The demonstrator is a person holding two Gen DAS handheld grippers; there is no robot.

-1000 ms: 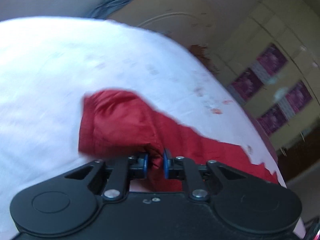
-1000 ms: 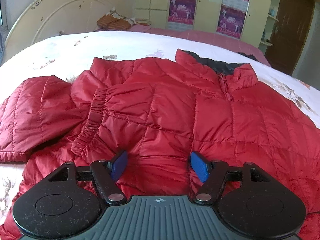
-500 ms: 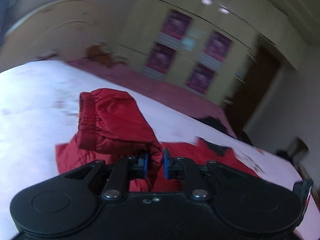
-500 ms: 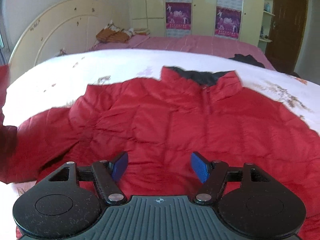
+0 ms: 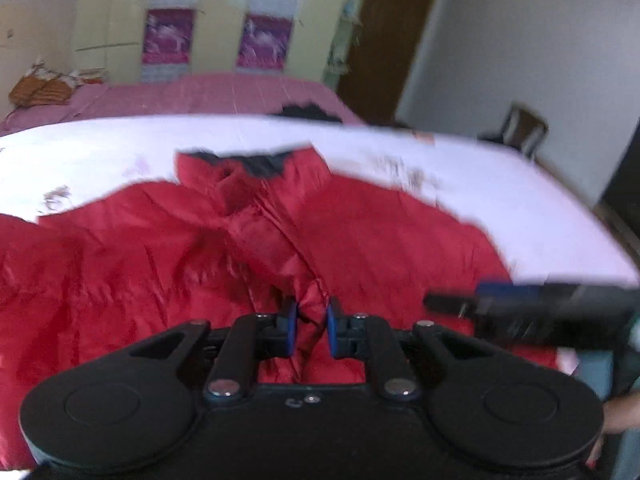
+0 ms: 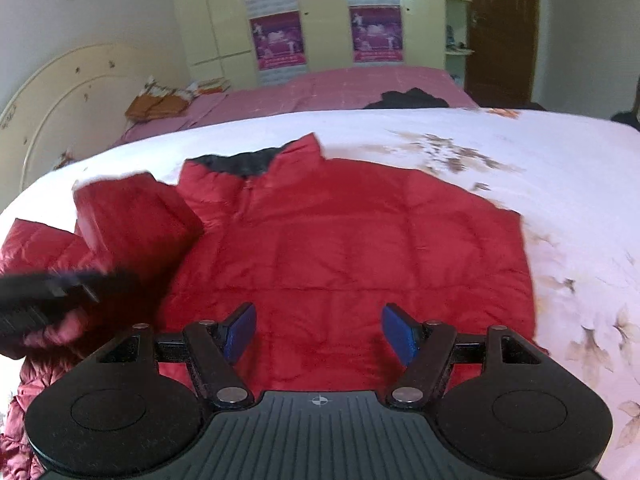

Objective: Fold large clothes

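Left of the fingers, a cream headboard (image 6: 60, 92) and open white floral bedsheet (image 6: 520, 184), bare cloth reaching to the far and right edges; beyond, a pink bed (image 6: 340, 88), poster-covered wardrobe (image 6: 328, 16) and brown door (image 6: 500, 32). Red quilted jacket (image 6: 340, 248) spread flat, collar (image 6: 256, 162) away, dark lining showing, directly ahead of both tools. Left gripper (image 5: 311, 326) opening, a puckered ridge of glossy red fabric still between the blue pads (image 5: 289, 328), near the zip line (image 5: 288, 236). Folded sleeve (image 6: 132, 216) lifted left of the right gripper (image 6: 319, 330), spread wide over the lower front panel, nothing between the pads. Puffy, stitched in square panels, slick sheen.
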